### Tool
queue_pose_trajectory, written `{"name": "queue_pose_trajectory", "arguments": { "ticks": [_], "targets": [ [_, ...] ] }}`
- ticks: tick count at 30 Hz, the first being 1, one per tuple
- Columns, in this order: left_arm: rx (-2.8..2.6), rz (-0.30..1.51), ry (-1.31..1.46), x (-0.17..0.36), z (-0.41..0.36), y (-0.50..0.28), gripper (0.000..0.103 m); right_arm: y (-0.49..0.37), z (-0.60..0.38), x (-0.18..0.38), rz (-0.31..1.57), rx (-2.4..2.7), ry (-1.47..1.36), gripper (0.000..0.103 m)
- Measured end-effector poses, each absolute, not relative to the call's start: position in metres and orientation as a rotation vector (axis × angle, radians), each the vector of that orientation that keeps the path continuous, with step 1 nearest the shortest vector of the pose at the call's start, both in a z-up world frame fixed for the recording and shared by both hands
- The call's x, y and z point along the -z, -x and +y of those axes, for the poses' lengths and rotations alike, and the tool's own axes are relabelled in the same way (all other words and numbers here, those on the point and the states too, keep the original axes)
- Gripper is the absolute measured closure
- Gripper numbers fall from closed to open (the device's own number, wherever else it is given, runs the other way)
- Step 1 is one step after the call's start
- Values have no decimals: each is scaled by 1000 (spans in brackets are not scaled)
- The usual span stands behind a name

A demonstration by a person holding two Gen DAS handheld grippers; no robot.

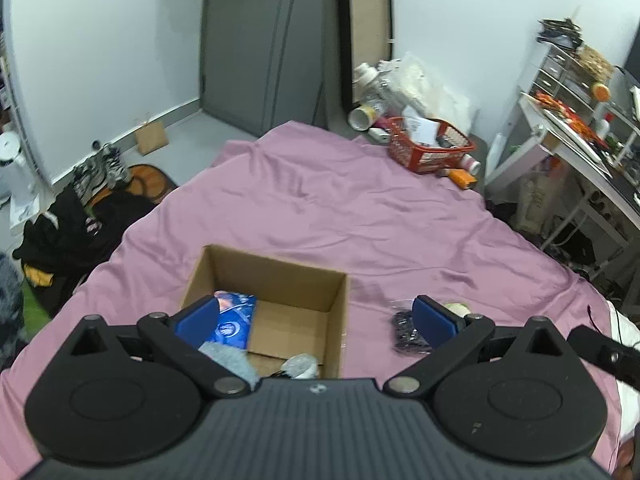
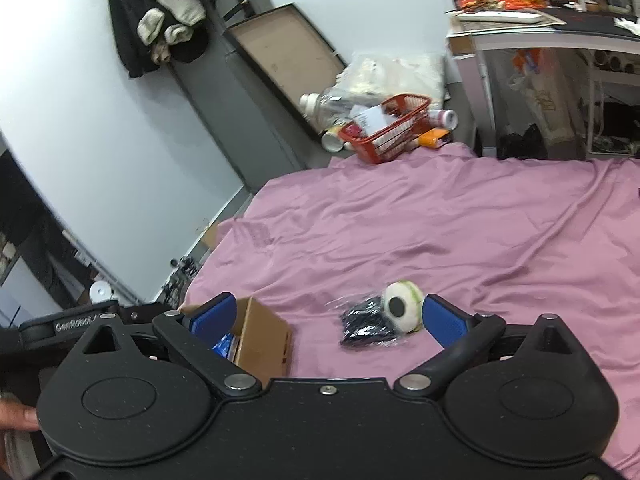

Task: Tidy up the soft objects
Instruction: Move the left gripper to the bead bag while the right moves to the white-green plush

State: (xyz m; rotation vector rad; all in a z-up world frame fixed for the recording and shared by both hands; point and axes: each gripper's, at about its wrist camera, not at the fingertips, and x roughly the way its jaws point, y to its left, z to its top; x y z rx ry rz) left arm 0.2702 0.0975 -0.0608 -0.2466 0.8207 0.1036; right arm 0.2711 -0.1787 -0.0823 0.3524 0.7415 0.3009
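An open cardboard box (image 1: 276,276) (image 2: 264,340) sits on the pink bedsheet (image 1: 360,208) (image 2: 440,220). Inside it lie a blue packet (image 1: 234,316), a grey fluffy item (image 1: 230,360) and a pale soft item (image 1: 300,366). Right of the box rest a black item in clear wrap (image 1: 406,330) (image 2: 366,322) and a white plush ball with a black spot (image 2: 402,306) (image 1: 456,308). My left gripper (image 1: 316,320) hovers open above the box's near side. My right gripper (image 2: 328,316) is open, its right finger beside the plush ball, nothing held.
A red basket (image 1: 430,146) (image 2: 390,128) with bottles and bags stands at the bed's far corner. Desk and shelves (image 1: 580,128) line the right side. Dark clothes (image 1: 76,220) lie on the floor left of the bed. A hand (image 2: 16,416) shows at lower left.
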Motion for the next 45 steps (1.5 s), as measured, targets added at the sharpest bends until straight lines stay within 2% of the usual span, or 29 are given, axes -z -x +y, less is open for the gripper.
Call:
{"name": "queue_pose_trajectory", "arguments": {
  "ticks": [12, 30, 34, 38, 41, 45],
  "targets": [
    [-37, 838, 220, 71, 59, -288, 1, -287, -220, 95, 762, -238, -424, 0],
    [26, 935, 196, 117, 11, -343, 2, -332, -236, 152, 873, -215, -468, 1],
    [35, 959, 245, 136, 7, -355, 5, -345, -238, 166, 896, -235, -496, 10],
    [50, 984, 274, 153, 2, -368, 17, -358, -244, 187, 956, -246, -565, 23],
    [54, 1017, 284, 167, -4, -379, 28, -366, -244, 200, 988, -256, -596, 28],
    [47, 1056, 295, 188, -8, -391, 35, -376, -243, 215, 1017, -288, -632, 35]
  ]
}}
